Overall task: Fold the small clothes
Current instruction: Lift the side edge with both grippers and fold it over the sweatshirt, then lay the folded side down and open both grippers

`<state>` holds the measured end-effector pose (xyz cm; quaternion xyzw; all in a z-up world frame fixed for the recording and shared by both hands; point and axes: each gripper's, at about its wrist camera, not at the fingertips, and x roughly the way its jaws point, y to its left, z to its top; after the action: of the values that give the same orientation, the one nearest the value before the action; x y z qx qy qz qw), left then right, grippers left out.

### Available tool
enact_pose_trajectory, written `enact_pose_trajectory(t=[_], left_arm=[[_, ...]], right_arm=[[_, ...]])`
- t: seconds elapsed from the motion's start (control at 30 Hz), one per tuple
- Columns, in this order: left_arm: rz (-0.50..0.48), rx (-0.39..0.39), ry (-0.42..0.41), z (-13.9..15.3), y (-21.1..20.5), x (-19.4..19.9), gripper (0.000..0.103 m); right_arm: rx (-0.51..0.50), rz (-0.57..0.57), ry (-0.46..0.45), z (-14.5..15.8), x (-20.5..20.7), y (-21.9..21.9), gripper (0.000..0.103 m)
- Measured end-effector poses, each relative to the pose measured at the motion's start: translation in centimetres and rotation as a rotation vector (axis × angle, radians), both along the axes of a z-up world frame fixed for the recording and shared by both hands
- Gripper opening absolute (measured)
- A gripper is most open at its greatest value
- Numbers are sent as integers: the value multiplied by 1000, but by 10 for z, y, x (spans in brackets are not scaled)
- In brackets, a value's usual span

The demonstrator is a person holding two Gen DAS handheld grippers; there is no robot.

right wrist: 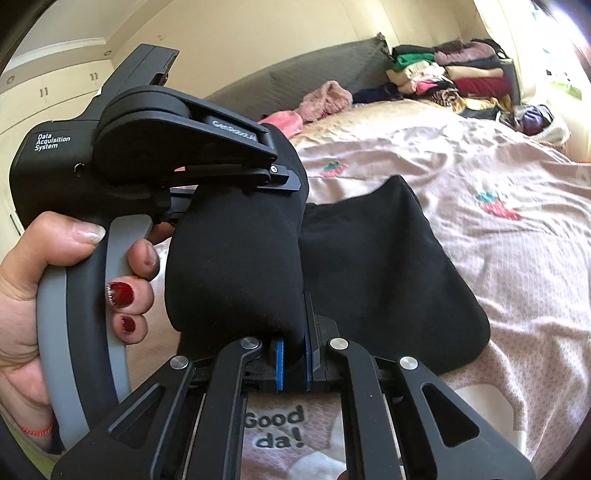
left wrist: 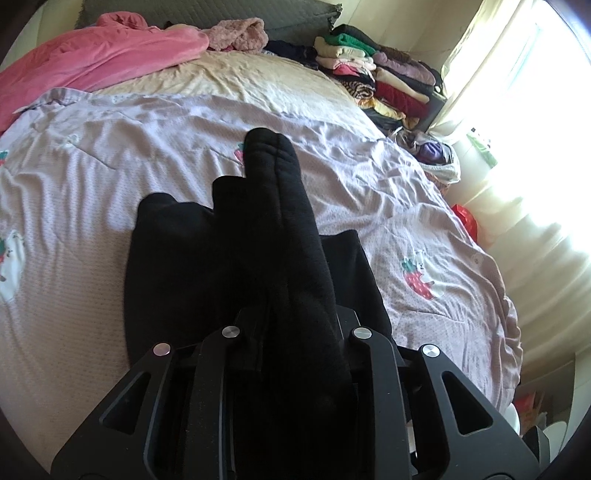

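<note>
A black garment (left wrist: 207, 258) lies partly on the lilac bedspread (left wrist: 92, 177), and part of it is lifted. In the left wrist view a folded ridge of the cloth runs forward from between my left gripper (left wrist: 295, 325) and hides its fingertips. The right wrist view shows that left gripper (right wrist: 288, 181), held by a person's hand (right wrist: 22, 295), clamped on the top of a hanging fold of the black garment (right wrist: 388, 277). My right gripper (right wrist: 293, 358) is shut on the lower edge of the same fold, and its blue pads (right wrist: 279, 365) pinch the cloth.
A stack of folded clothes (left wrist: 373, 74) stands at the bed's far right corner. A pink garment (left wrist: 92, 59) and a fluffy pink item (left wrist: 240, 33) lie by the grey headboard cushion (left wrist: 207, 11). A bag (left wrist: 436, 155) sits beside the bed under the bright curtained window (left wrist: 517, 110).
</note>
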<state>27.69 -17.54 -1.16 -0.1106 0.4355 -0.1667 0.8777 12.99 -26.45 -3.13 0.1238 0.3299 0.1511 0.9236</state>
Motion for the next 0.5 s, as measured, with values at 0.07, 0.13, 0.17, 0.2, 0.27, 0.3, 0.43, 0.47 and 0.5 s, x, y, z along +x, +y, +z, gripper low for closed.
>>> enact_pose_trajectory(t=[0.07,0.13,0.17,0.2,0.27,0.3,0.43,0.47,0.5], left_arm=[[-4,5,3,-4,-6,1,18],[-16,-11,0,-6,-11,2,23],[-37,-24,-1,-8,-14,2,29],[-58,-34,-5,-8,-16,1,35],[-93,-76,-8,-6,-15,-2,52],[-111,-124,6,-4,-11,-3,68],[-114,-183,-9,4,5,-9,68],[-98,-167,-28,6,12,-12,66],[-71,-148,-39,8,20,-14,64]], right_arm=[[7,-16,18,-3,0,-4,7],[20,-24,32,-5,2,-7,7],[27,-30,40,-7,2,-9,7],[34,-34,48,-8,2,-11,7],[43,-41,60,-11,2,-14,7],[39,-50,65,-12,2,-16,8],[65,-86,101,-18,1,-28,8],[92,-89,115,-20,0,-32,8],[122,-90,126,-22,-1,-36,8]])
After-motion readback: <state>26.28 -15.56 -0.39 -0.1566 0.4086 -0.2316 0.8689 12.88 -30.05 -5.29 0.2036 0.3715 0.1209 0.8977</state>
